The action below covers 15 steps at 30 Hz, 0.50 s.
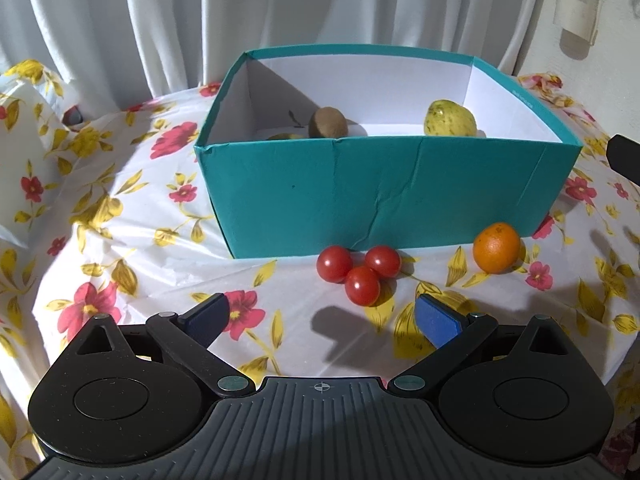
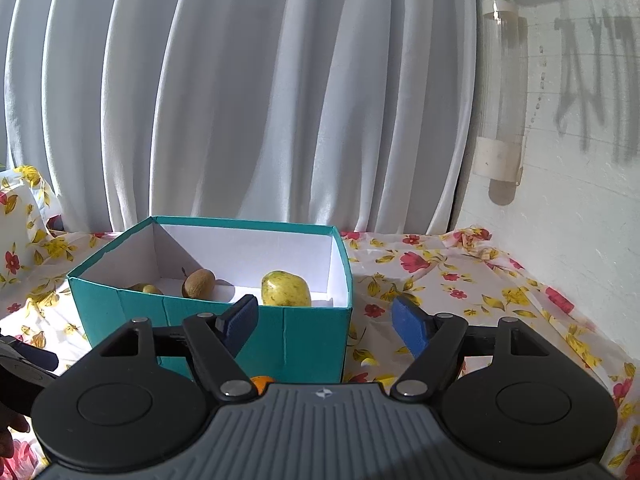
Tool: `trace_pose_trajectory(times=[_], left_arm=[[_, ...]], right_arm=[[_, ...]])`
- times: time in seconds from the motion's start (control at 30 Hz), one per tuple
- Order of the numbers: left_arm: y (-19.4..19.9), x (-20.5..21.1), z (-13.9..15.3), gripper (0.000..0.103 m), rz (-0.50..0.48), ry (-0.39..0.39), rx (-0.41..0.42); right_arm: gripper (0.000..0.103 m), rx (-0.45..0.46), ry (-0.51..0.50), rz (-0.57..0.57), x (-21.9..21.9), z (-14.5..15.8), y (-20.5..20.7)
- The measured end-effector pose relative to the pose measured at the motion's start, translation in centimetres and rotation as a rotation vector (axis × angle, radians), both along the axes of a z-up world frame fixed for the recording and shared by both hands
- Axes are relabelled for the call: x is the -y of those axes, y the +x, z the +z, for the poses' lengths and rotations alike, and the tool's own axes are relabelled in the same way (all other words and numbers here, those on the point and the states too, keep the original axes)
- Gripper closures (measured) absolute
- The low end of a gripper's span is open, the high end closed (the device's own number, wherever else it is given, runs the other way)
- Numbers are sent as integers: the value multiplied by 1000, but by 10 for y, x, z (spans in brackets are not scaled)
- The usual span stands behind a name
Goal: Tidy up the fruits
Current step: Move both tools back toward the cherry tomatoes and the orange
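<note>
A teal box (image 1: 384, 192) with a white inside stands on the flowered cloth. It holds a brown kiwi (image 1: 327, 122), a yellow-green fruit (image 1: 450, 118) and another fruit low at the left, mostly hidden. Three red cherry tomatoes (image 1: 358, 272) and an orange (image 1: 496, 247) lie on the cloth in front of the box. My left gripper (image 1: 322, 320) is open just short of the tomatoes, nothing between its blue pads. My right gripper (image 2: 326, 322) is open and empty in front of the box (image 2: 280, 336), where the kiwi (image 2: 199, 282) and yellow-green fruit (image 2: 285, 289) show. The orange (image 2: 261, 383) peeks from behind its body.
White curtains hang behind the table. A white wall with a clear tube (image 2: 502, 92) is on the right. The flowered cloth (image 1: 120, 240) rises in folds at the far left. A dark part of the right gripper (image 1: 624, 156) shows at the left view's right edge.
</note>
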<state>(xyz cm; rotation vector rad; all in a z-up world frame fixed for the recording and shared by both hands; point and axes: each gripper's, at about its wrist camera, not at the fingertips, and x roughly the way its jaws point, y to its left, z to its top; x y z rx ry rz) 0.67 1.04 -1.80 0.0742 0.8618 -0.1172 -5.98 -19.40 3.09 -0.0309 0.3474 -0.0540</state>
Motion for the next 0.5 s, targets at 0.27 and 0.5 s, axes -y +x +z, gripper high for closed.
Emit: trace_pose_trajectory(times=[0.27,0.5], left_arm=[[-2,5,-13,2,-14,4,38],[1,13,-24,3,-43,19,75]], right_arm=[[24,-14,-4,2,-2,-5,-4],[24,-45,-8,-6,-2,-13,-4]])
